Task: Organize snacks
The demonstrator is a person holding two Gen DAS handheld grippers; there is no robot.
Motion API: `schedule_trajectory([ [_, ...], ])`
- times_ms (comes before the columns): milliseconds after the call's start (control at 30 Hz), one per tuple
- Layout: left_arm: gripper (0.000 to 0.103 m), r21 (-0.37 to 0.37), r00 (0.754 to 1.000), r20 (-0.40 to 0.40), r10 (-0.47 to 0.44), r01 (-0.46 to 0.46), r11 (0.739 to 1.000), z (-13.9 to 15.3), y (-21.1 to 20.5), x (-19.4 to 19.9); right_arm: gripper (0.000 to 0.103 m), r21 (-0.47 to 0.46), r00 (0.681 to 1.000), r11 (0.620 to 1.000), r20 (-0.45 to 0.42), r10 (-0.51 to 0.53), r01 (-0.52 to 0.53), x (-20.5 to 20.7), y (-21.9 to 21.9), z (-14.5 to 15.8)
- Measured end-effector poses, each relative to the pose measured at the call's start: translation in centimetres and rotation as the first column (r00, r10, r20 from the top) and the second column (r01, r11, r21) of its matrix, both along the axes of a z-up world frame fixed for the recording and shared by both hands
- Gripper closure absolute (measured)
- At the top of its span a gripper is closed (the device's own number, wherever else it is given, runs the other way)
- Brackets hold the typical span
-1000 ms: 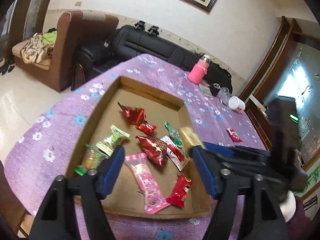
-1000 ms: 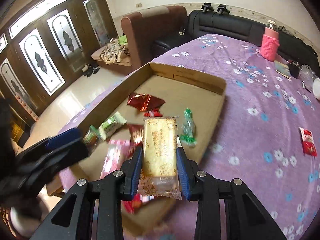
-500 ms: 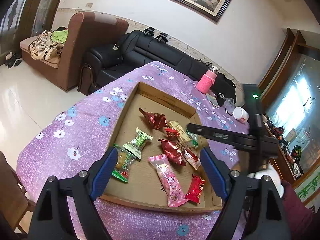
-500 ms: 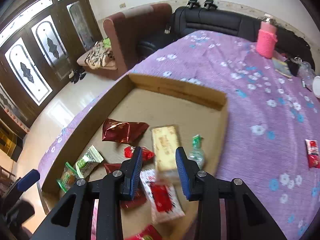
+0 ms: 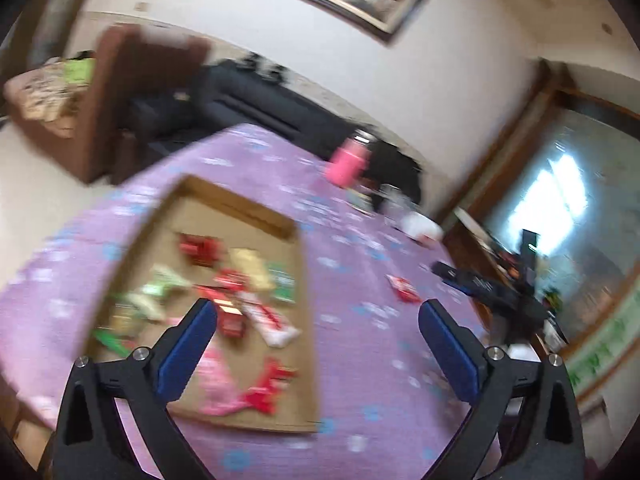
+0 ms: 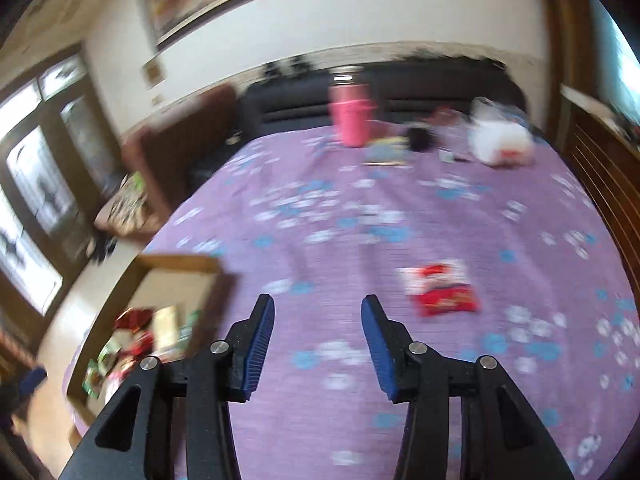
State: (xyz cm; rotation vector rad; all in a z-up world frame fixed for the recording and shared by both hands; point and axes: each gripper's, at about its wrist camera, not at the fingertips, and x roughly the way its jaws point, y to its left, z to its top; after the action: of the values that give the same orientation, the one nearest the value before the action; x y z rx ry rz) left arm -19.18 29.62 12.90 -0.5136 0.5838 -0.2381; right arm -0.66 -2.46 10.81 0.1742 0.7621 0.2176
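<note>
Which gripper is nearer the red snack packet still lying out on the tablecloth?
Right. The right gripper hovers just short of the red snack packet, jaws opening and empty. The left gripper hangs back by the cardboard tray.

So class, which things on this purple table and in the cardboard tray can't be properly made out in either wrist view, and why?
- Snacks in the cardboard tray, left wrist view: motion blur smears their print.
- Red packet, right wrist view: label blurred.
- Tray's near part, right wrist view: cut off by the frame edge.
- Items by the pink bottle: blurred, small.
</note>
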Motion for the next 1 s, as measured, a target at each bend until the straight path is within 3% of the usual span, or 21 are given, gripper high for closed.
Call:
schedule_trajectory([
  [100,0.002,0.012,0.993,-0.036,-0.116,0.117,0.993,-0.8,-4.1,1.3,0.053,0.010,0.996,0.997,-0.043,-0.075,0.075,0.9,-4.5,-1.2],
  [200,0.002,0.014,0.969,-0.109,-0.220,0.223,0.975,-2.1,-7.8,3.1,0.053,0.017,0.989,0.993,-0.092,-0.113,0.115,2.1,-7.1,-3.1],
  [367,0.002,0.050,0.955,-0.160,-0.248,0.259,0.965,-3.6,-10.4,4.1,0.053,0.005,0.985,0.995,-0.139,-0.098,0.100,5.6,-7.9,-5.9],
  [567,0.002,0.091,0.958,-0.203,-0.202,0.224,0.970,-4.5,-10.3,5.1,0.054,-0.040,0.976,0.989,-0.162,-0.148,0.143,11.4,-7.4,-8.5],
  [700,0.002,0.100,0.958,-0.221,-0.182,0.208,0.973,-4.9,-10.3,5.7,0.054,-0.125,0.967,0.984,-0.204,-0.151,0.127,14.5,-6.2,-10.0],
  [800,0.002,0.097,0.958,-0.227,-0.176,0.202,0.974,-5.1,-10.0,5.9,0.060,-0.124,0.971,0.991,-0.226,-0.080,0.053,14.2,-4.7,-10.5],
  [900,0.002,0.092,0.956,-0.231,-0.179,0.204,0.975,-5.3,-10.2,6.2,0.064,-0.156,0.973,0.981,-0.220,0.075,-0.111,11.5,-1.6,-10.2],
  [1000,0.002,0.096,0.953,-0.230,-0.198,0.225,0.970,-5.3,-10.8,6.1,0.064,-0.083,0.929,0.953,-0.260,0.262,-0.292,8.3,0.5,-10.1],
])
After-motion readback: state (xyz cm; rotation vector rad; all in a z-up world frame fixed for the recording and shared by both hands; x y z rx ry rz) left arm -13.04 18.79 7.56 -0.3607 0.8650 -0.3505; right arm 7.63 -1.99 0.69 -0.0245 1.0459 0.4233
